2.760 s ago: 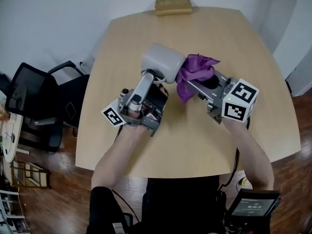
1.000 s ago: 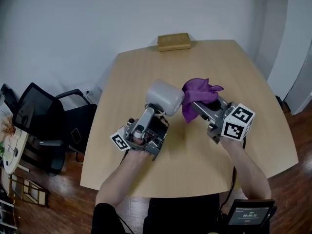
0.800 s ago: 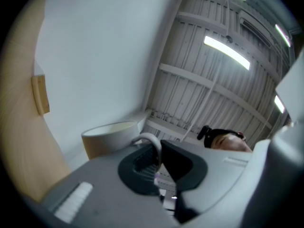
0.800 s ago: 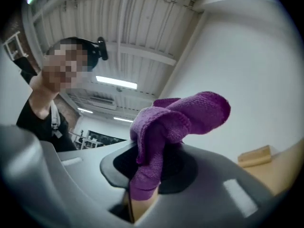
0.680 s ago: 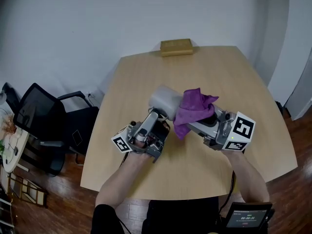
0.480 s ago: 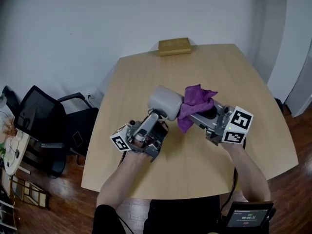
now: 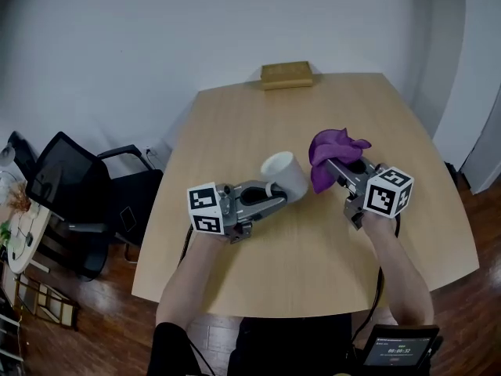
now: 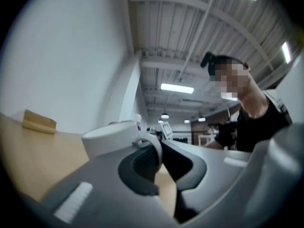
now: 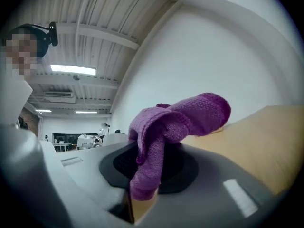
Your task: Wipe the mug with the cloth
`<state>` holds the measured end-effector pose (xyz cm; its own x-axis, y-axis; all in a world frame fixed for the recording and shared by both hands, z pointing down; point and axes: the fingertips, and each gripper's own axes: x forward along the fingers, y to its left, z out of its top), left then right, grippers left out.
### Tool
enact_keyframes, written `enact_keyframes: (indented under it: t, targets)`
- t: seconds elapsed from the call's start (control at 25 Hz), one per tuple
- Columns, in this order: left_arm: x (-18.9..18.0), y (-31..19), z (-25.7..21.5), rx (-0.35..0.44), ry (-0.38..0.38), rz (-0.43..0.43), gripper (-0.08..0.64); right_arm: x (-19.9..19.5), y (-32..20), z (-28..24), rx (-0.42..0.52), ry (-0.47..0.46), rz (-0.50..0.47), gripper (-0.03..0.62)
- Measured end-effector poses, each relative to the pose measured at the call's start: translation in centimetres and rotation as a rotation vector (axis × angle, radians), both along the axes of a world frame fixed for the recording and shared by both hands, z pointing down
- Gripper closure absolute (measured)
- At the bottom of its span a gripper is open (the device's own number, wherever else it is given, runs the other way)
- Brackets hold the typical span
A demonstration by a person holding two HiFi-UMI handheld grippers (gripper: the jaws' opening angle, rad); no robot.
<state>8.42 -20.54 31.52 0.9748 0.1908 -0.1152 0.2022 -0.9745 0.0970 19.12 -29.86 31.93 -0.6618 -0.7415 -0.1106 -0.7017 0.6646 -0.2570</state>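
- My left claw (image 7: 274, 193) is clamped on the handle (image 8: 153, 148) of the mug (image 7: 286, 174). The jaws are nearly together, with only the thin loop between them.
- The mug is right at the tip, ahead of those jaws, roughly upright with its mouth up.
- My right claw (image 7: 338, 165) is pinched tight on the cloth (image 7: 332, 149). The purple wad bunches above and ahead of the jaws, and one tail hangs down between them.
- The cloth is just beside the mug, on the side facing my right claw. I see a small gap and no contact.
- I can't tell if the mug's base is on the table (image 7: 313, 257) or just off it, because my left jaw hides it.
- Risk: I'm gripping by the handle only, so a sideways shove from the cloth probably pivots the mug about the jaws or slips the loop out.
- Risk: if the base is off the table, that slip becomes a drop.
- Risk: the pinch on the cloth is small, so drag on the glaze could pull it free.
- Risk: if I come in too low, the claw body rubs the mug instead of fabric, and the hanging tail could snag the rim.
- Container: the mug is the only one. What shows of its inside looks bare white with nothing in it; the bottom is not fully visible.
- The wooden block (image 7: 286, 74) is far ahead of both claws, out of the way.
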Motion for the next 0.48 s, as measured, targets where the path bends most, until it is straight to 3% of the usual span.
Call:
enact_keyframes:
  t: [0.12, 0.24, 0.48]
  targets:
    - [1.3, -1.1, 3.8, 0.130, -0.200, 0.025, 0.526, 0.4, -0.3, 0.1, 0.001, -0.003, 0.015, 0.515]
    - [1.5, -3.5, 6.8, 0.176, -0.319, 0.084, 0.525, 1.2, -0.6, -0.1, 0.004, -0.020, 0.039, 0.515]
    - [0.7, -5.8, 8.0, 0.145, -0.394, 0.205, 0.523, 1.6, -0.3, -0.4, 0.006, -0.041, 0.072, 0.515]
